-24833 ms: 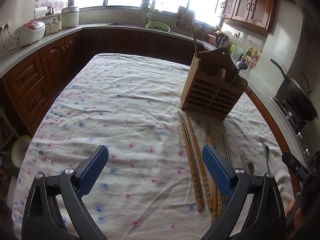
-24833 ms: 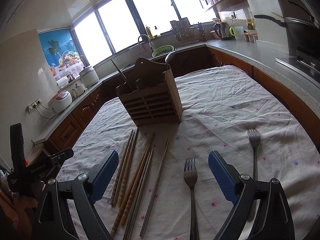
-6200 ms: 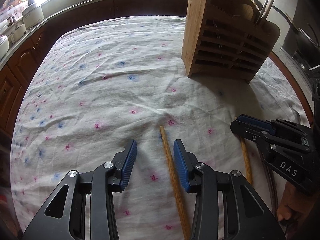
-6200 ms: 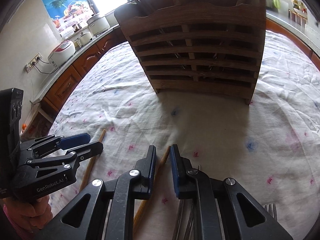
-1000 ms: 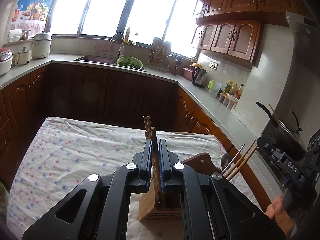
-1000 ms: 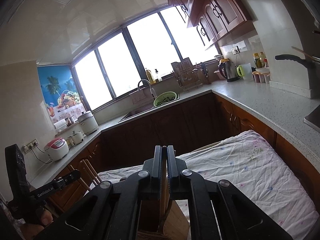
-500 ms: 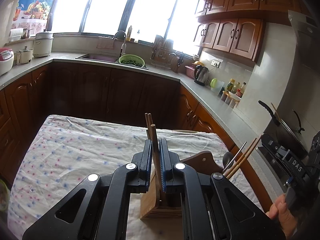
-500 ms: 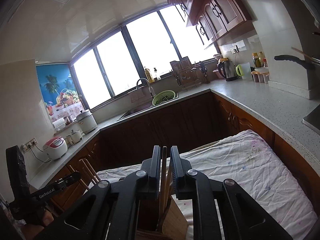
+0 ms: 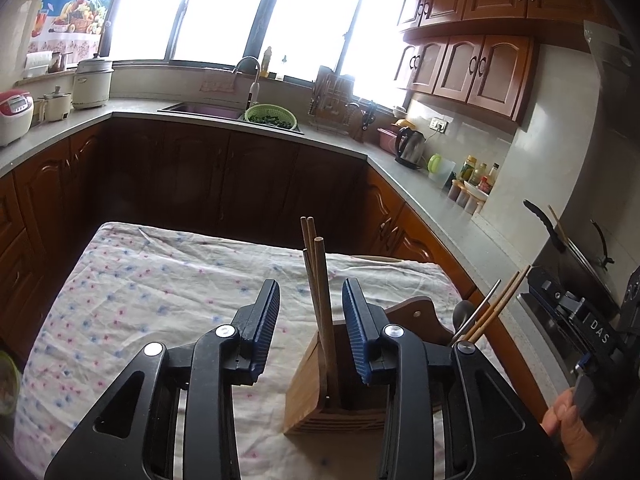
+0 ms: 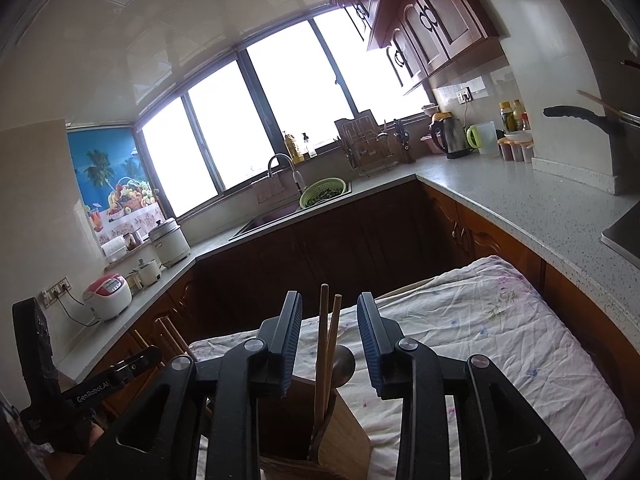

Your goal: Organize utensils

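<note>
Chopsticks (image 9: 320,280) stand upright in the left end compartment of a wooden utensil holder (image 9: 308,384) on a cloth-covered desk (image 9: 160,280), long axes near vertical, tips down inside, blunt ends pointing up and leaning slightly. The left gripper (image 9: 311,308) straddles them, its jaws opening, blue pads clear of the sticks on both sides. In the right wrist view, the right gripper (image 10: 329,334) likewise straddles a second pair of chopsticks (image 10: 326,344) standing in the holder's other end beside a spoon (image 10: 344,364); its jaws are opening too, gripping nothing. Both loads look delivered. Whether any utensils remain lying on the cloth cannot be told, since the near part of the desk is hidden behind the grippers.
</note>
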The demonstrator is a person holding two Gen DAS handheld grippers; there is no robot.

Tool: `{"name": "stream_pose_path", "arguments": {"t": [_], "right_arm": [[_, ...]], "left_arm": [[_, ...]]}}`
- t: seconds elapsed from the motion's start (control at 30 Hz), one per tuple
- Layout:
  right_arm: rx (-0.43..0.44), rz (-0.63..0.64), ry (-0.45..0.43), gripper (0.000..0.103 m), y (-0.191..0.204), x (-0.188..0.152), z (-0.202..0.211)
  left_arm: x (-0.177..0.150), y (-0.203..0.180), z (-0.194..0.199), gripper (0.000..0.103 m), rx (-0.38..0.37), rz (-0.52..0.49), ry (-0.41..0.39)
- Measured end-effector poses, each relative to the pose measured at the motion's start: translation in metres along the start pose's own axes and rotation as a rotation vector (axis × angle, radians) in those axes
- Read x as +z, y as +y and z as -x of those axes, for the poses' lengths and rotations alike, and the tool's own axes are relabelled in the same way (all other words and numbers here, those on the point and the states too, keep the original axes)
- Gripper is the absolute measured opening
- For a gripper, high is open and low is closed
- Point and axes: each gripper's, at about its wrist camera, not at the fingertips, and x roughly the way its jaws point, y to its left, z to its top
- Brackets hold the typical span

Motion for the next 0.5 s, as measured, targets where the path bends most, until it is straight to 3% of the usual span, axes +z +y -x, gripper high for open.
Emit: {"name": "stream_pose_path", "arguments": {"t": [0.17, 0.3, 0.5], "right_arm": [[0.002, -0.004, 0.005, 0.043, -0.0003, -0.0012, -0.0014], [0.001, -0.006, 0.016, 0.046, -0.0007, -0.0035, -0.0038], [0.017, -0.018, 0.016, 0.076, -0.0029, -0.0058, -0.0026]], "left_arm": [[-0.0003, 0.0008, 0.0004, 0.058, 0.014, 0.005, -0.006], [-0.0018, 0.0037, -0.0017, 0.067, 0.019, 0.012, -0.002], [-0.0058, 0.0081, 0.0008, 0.091, 0.044, 0.018, -0.008]]}}
